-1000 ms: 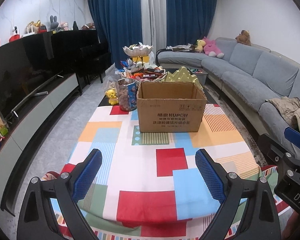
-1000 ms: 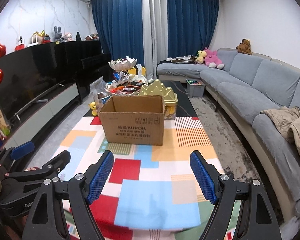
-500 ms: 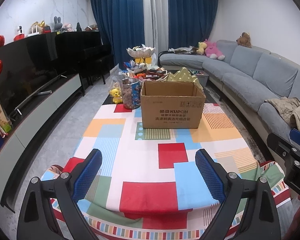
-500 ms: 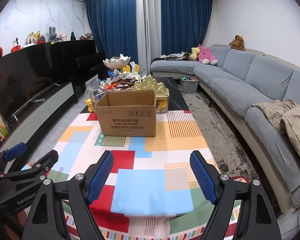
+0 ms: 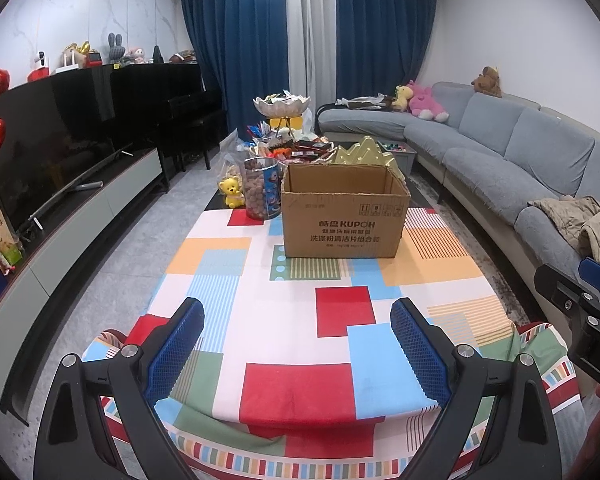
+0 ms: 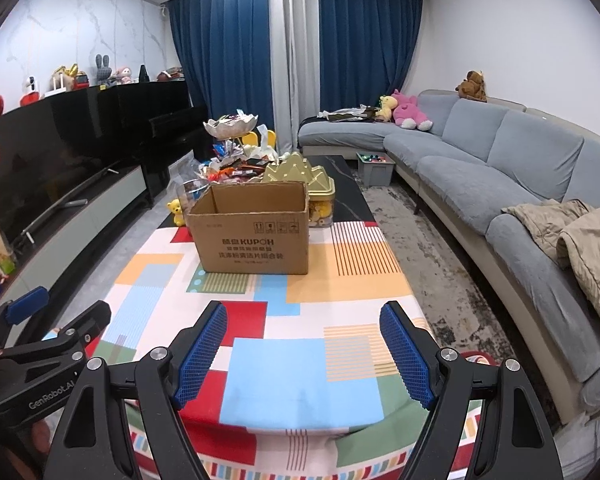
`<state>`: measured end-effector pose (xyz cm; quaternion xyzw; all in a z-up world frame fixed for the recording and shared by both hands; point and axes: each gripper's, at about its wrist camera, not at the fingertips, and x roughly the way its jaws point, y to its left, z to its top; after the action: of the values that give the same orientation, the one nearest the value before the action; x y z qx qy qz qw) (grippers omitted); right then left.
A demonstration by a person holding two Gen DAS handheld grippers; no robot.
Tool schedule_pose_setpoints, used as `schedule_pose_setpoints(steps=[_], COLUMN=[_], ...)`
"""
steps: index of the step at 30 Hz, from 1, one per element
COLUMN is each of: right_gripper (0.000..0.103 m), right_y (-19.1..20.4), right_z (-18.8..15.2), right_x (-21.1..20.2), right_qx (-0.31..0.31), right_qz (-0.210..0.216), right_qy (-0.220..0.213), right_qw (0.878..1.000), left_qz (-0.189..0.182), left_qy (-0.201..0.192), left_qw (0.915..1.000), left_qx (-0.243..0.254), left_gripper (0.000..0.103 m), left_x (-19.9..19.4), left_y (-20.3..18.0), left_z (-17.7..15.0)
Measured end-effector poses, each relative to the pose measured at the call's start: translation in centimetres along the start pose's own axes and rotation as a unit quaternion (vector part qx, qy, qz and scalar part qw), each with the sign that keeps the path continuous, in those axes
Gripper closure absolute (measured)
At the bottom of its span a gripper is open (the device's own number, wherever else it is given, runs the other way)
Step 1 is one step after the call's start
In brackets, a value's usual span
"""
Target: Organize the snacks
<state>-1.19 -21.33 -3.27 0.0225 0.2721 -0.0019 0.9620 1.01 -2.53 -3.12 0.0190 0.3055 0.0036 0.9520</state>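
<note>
Nearest, two black grippers with blue ridged pads, side by side over the near edge of the table: left gripper (image 5: 296,344) and right gripper (image 6: 302,350), both spread wide, nothing between the jaws. Below them, a patchwork cloth of red, blue, orange and white blocks (image 5: 340,280), bare and flat all the way to an open brown cardboard box (image 5: 342,216) at mid-table. Plenty of free room for a forward reach; cloth hem draped over the near edge, so a risk of snagging and dragging the box if a pad dips low.

Behind the box, the task's things: a heap of wrapped snacks (image 5: 296,148), a clear jar of brown nibbles with a blue label (image 5: 262,188) just left of the box, a gold peaked-lid tin (image 6: 300,176) to its right. Crowded back there; likely knock-overs of the jar or a small yellow bear figure (image 5: 231,192) on a reach past the box. Box contents hidden, possibly empty.

Far side: grey sofa (image 6: 500,168) well clear on the right.
</note>
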Motion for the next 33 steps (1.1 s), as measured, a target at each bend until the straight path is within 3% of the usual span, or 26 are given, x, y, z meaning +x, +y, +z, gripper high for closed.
schedule_pose_setpoints(steps=[33], right_gripper=[0.024], right_y=[-0.01], right_z=[0.01], right_x=[0.05], right_qx=[0.0], right_qz=[0.0], right_qy=[0.0], right_qw=[1.0], left_qz=[-0.002], left_qy=[0.003], left_qw=[1.0], left_qx=[0.001], left_gripper=[0.004], left_x=[0.13], left_y=[-0.03], left_z=[-0.04])
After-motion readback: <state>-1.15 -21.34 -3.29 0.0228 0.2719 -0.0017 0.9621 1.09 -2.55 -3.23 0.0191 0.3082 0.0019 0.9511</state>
